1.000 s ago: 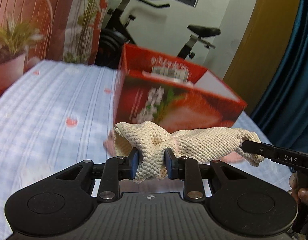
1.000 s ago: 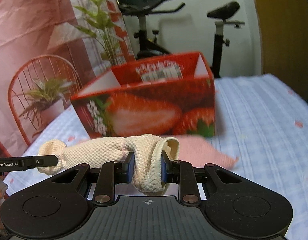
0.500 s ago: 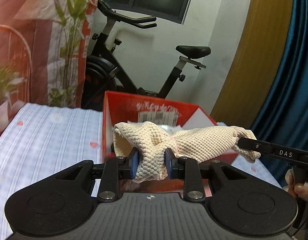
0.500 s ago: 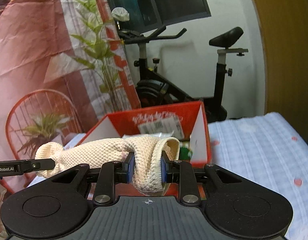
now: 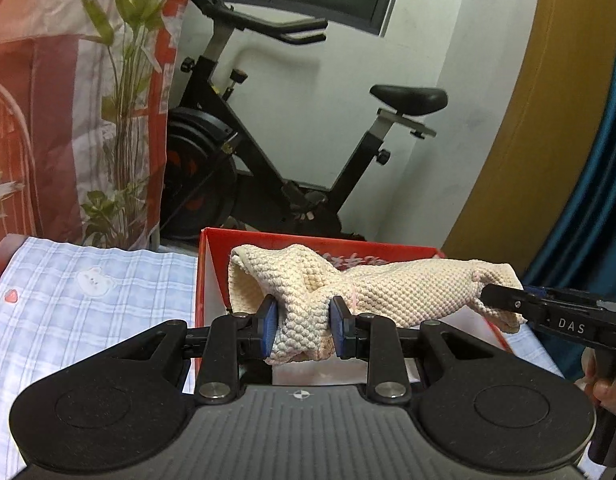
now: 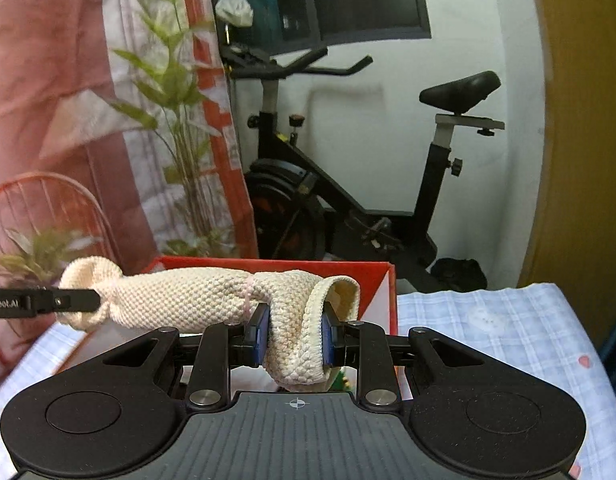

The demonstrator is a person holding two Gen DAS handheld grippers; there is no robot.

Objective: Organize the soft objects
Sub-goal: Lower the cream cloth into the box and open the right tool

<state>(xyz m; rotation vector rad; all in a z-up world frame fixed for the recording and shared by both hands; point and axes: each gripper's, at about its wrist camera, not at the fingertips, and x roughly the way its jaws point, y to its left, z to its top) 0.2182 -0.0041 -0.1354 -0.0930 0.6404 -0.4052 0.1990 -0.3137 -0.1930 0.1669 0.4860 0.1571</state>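
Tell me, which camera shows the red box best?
The left wrist view: the red box shows its rim and white inside wall behind the cream knitted cloth. The right wrist view shows only its far rim and one corner.

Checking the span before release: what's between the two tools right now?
Only the cream knit cloth, stretched from the left tool to the right tool, each shut on an end. Both wrist views show it, with the red box open behind it.
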